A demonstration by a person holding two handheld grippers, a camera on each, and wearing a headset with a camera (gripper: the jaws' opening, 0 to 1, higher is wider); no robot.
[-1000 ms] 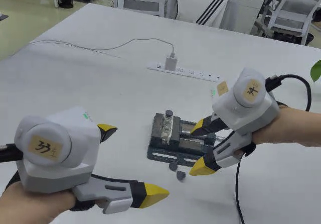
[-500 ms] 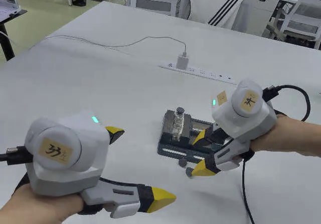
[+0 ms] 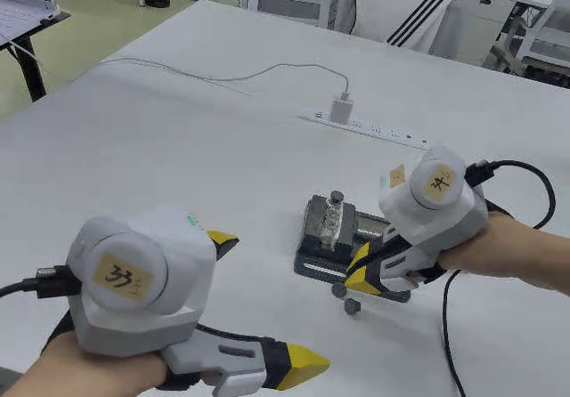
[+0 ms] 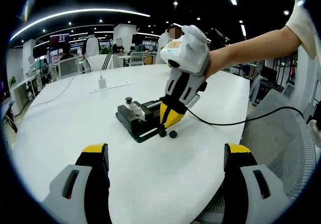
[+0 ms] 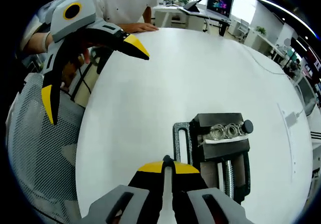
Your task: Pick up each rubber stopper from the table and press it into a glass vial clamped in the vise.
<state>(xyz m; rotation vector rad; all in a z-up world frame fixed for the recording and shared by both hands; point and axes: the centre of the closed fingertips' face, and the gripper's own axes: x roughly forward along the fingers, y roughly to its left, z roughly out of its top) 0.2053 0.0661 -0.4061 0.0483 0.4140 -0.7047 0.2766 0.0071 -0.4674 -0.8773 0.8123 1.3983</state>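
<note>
Stoppers (image 3: 339, 290) lie on the bench (image 3: 178, 148) just under my right tool (image 3: 358, 281), clenched on nothing I can see, beside the vise (image 3: 312, 253); left tool (image 3: 265, 303) released, farther off.

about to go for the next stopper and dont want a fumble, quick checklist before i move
1. Loose stoppers within reach: two lie on the table by the vise. ok
2. Right gripper open for the pick: jaws shut, nothing between. not ok
3. Open vials waiting: two unstoppered in the vise. ok
4. Left gripper out of the way: open, held back. ok
5. Vise grip tight: cannot tell
</note>
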